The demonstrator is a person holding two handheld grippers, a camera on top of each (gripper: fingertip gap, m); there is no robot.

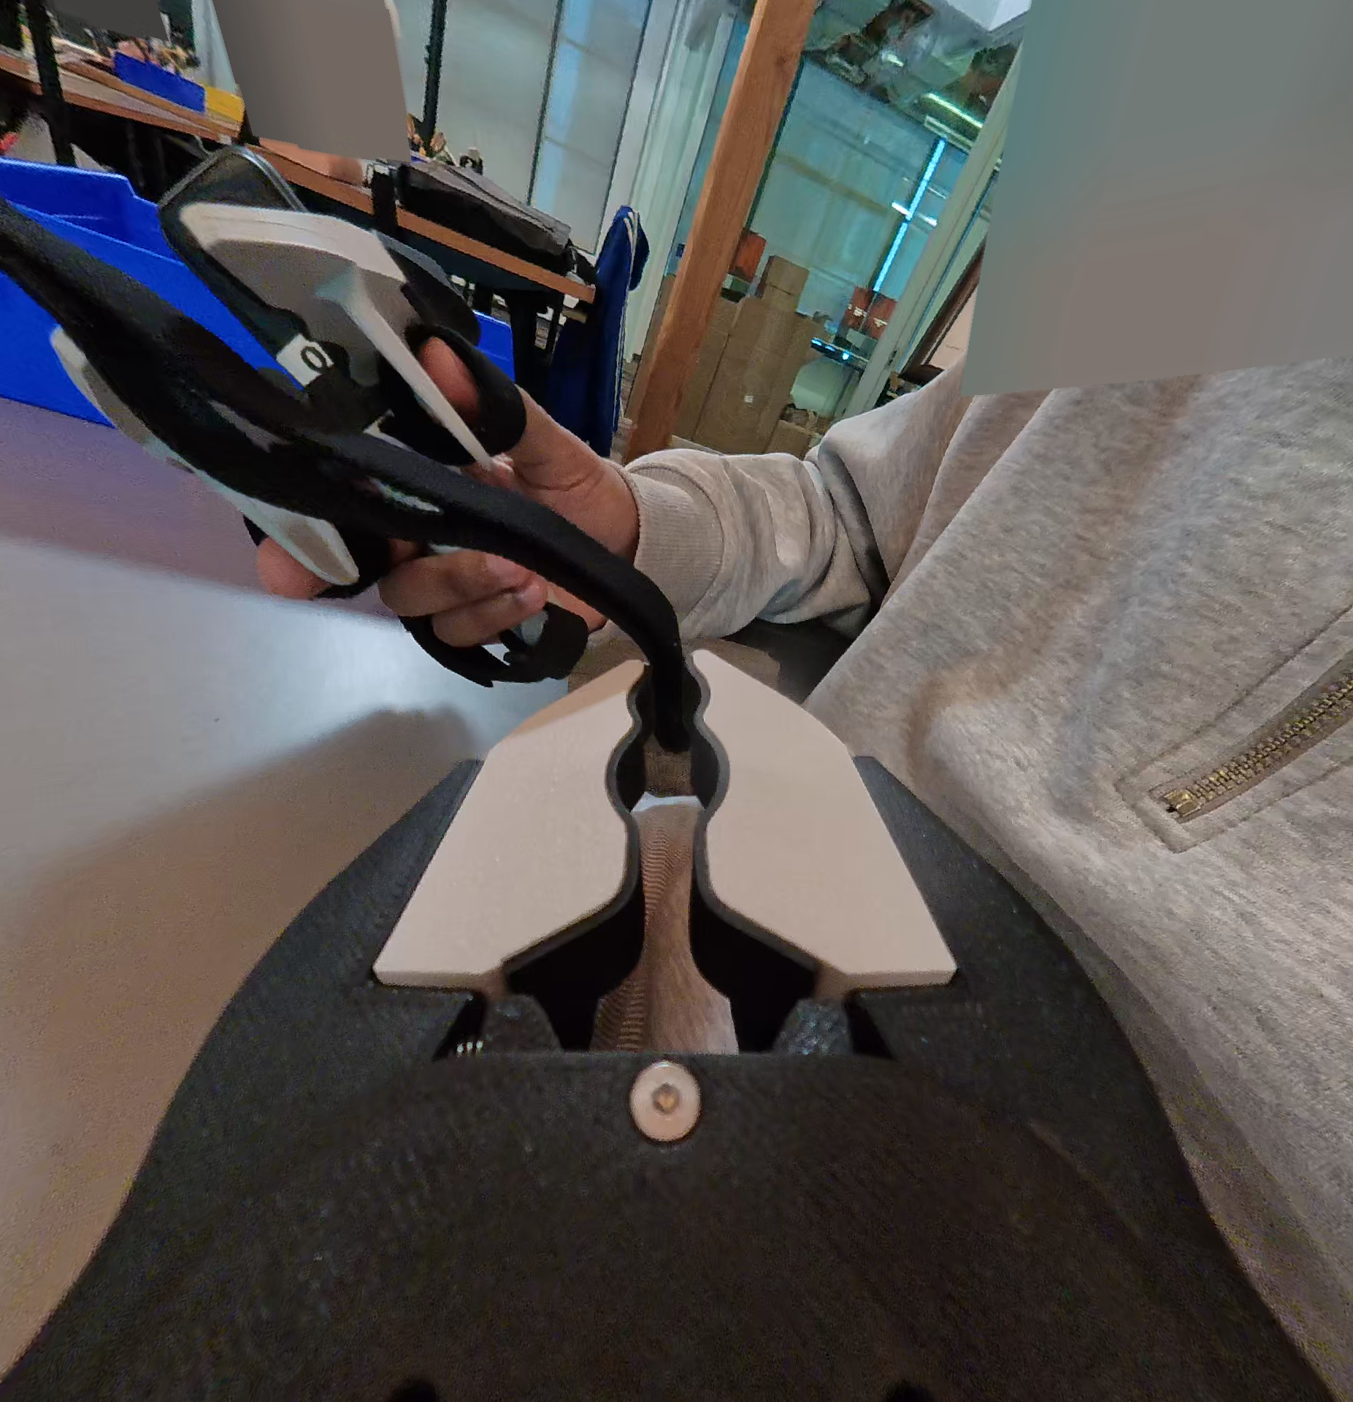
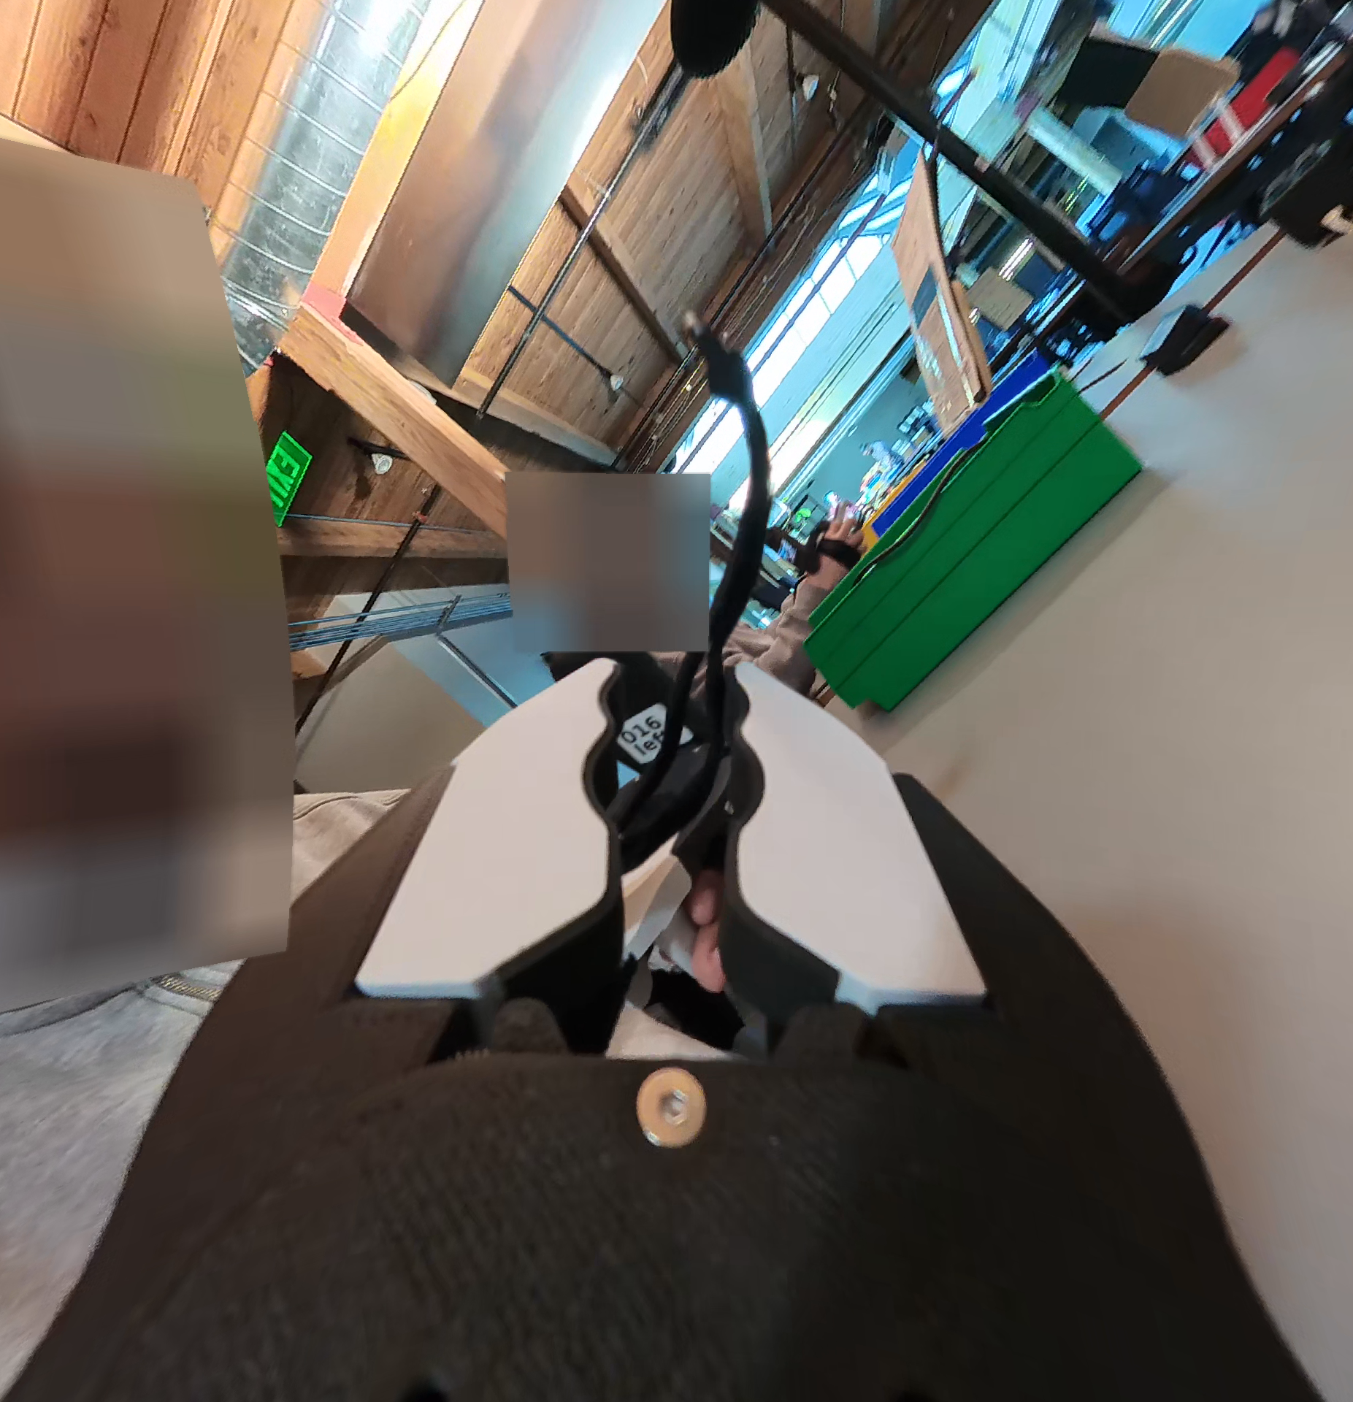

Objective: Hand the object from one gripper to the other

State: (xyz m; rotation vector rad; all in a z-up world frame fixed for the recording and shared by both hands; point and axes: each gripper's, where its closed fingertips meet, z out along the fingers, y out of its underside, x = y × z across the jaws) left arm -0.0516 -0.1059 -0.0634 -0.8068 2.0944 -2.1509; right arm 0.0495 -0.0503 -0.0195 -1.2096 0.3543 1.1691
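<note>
**Black cable bridging both grippers, handover half made**

Black cable (image 1: pixel 506 523) could drop if you let go with your left gripper (image 1: pixel 669 698) now, because it looks like the only firm hold. Its jaws are closed on the cable's lower end, pinched near the tips. A pull to the side might also slide the thin cord out through that scalloped gap. Your right gripper (image 2: pixel 677 705) adds the second risk: its jaws stand apart, so I judge nothing is clamped there yet. If you close it off-centre, you could miss the strand.

From the left gripper's tips the cable arcs up and leftward to the right gripper. There it passes between the right fingers, and its free end pokes out beyond their tips.
</note>
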